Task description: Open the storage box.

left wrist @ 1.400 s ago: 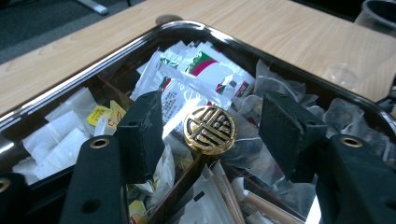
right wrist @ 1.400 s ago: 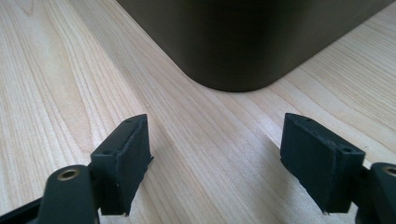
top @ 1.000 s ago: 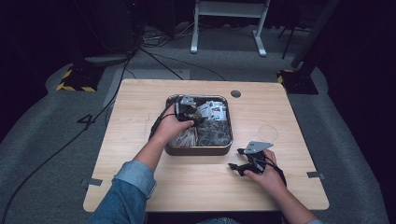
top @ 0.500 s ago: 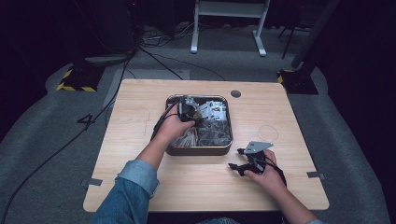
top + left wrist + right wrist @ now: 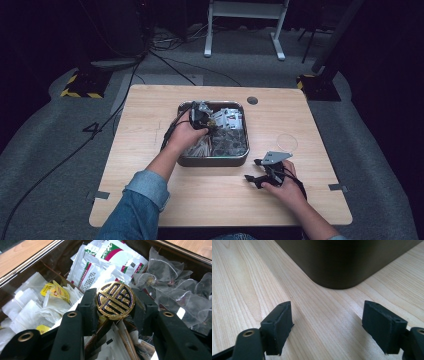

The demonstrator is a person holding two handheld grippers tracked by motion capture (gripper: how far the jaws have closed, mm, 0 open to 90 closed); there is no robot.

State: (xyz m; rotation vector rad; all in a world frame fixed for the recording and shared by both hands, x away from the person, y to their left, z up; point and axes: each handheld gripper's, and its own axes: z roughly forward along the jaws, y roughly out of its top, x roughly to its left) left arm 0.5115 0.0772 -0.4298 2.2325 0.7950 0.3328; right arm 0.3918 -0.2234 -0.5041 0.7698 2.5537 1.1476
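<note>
Dark room, wooden counter (image 5: pixel 150 150) with a metal tray (image 5: pixel 212 161). Left gripper (image 5: pixel 115 302) jaws pinch a gold medallion (image 5: pixel 115 301) upright above the tea packets (image 5: pixel 100 267); right gripper (image 5: pixel 327 322) rests spread nearby.

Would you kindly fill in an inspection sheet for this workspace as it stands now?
Surface: light wooden table, bare around the tray.
Job's things: round gold-and-black medallion; metal tray near the table's middle.
Clutter: in the tray, white tea bags with yellow tags, white-green-red sachets, clear wrapped pieces; a clear round disc on the table.
Grippers: left gripper over the tray, jaws just closed and shut on the medallion; right gripper open, low over the table beside the tray.
Cables: black cable across the floor; more by the stand.
Surroundings: grey carpet, white stand, yellow-black striped bases, dark background.
</note>
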